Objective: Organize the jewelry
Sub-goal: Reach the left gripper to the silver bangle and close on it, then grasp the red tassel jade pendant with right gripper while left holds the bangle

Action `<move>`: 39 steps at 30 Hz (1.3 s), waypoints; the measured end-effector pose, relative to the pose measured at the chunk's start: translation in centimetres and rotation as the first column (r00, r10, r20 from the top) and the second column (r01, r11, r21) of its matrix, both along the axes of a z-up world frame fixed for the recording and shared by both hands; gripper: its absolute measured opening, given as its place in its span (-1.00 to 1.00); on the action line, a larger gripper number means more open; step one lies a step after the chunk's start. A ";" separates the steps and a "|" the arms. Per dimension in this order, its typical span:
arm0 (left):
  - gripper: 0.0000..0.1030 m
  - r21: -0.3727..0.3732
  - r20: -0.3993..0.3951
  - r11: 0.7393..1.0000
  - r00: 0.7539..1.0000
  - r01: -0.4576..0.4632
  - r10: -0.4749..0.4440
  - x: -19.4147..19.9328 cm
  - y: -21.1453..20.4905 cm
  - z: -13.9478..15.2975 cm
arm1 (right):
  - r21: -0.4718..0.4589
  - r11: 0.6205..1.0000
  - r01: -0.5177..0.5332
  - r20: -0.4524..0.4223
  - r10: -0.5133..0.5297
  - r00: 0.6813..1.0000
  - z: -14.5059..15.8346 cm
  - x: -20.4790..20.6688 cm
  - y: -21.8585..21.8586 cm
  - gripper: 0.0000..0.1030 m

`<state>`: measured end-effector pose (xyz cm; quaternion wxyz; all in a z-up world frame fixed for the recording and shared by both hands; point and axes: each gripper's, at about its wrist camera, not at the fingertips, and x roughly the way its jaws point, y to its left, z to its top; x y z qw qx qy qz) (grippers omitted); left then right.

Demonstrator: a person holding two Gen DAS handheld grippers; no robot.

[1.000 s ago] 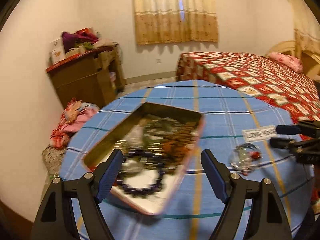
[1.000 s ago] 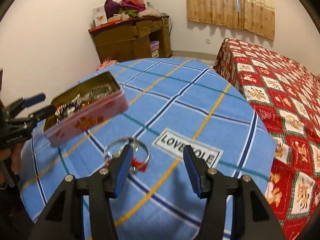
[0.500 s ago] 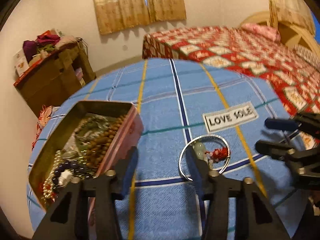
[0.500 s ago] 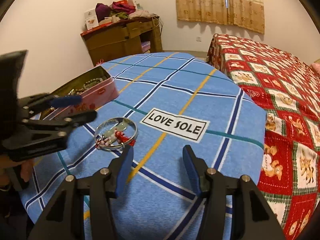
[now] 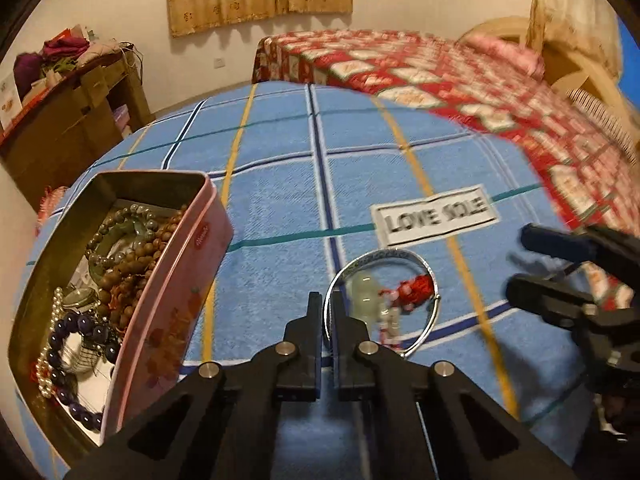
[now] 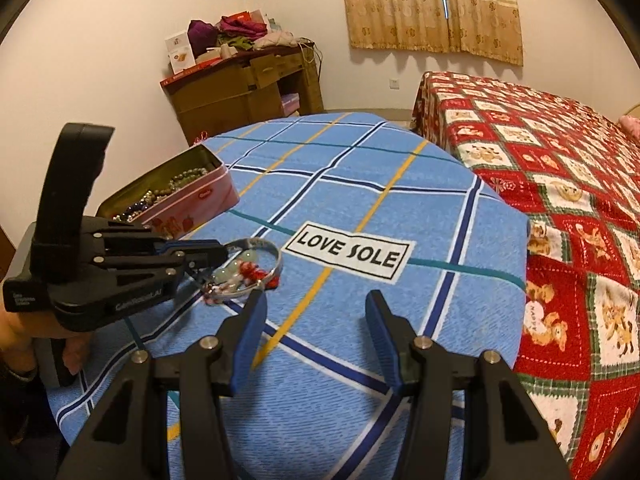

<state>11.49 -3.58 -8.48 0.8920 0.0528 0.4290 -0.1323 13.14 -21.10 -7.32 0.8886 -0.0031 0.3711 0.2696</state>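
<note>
A silver bangle (image 5: 416,264) with a pale jade charm and red tassel lies on the blue checked tablecloth (image 5: 280,168). My left gripper (image 5: 327,312) is shut on the bangle's near-left rim; it also shows in the right wrist view (image 6: 216,254), pinching the bangle (image 6: 260,245). An open pink tin (image 5: 168,312) holding bead bracelets and pearls stands to the left (image 6: 192,200). My right gripper (image 6: 316,320) is open and empty, just right of the bangle, also in the left wrist view (image 5: 520,260).
A "LOVE SOLE" label (image 6: 350,255) is sewn on the cloth beyond the bangle. A bed with a red quilt (image 6: 560,184) stands right of the table. A cluttered wooden cabinet (image 6: 240,88) stands by the far wall.
My left gripper swung from over the tin to the bangle and closed on its rim. The tin now stands on the table at left. My right gripper stayed open.
</note>
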 end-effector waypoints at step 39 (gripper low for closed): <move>-0.97 -0.112 0.205 0.980 0.961 -0.163 0.183 -4.8 8.8 8.5 | -0.051 0.983 -0.174 0.098 0.179 0.979 7.2 0.8 5.4 -0.83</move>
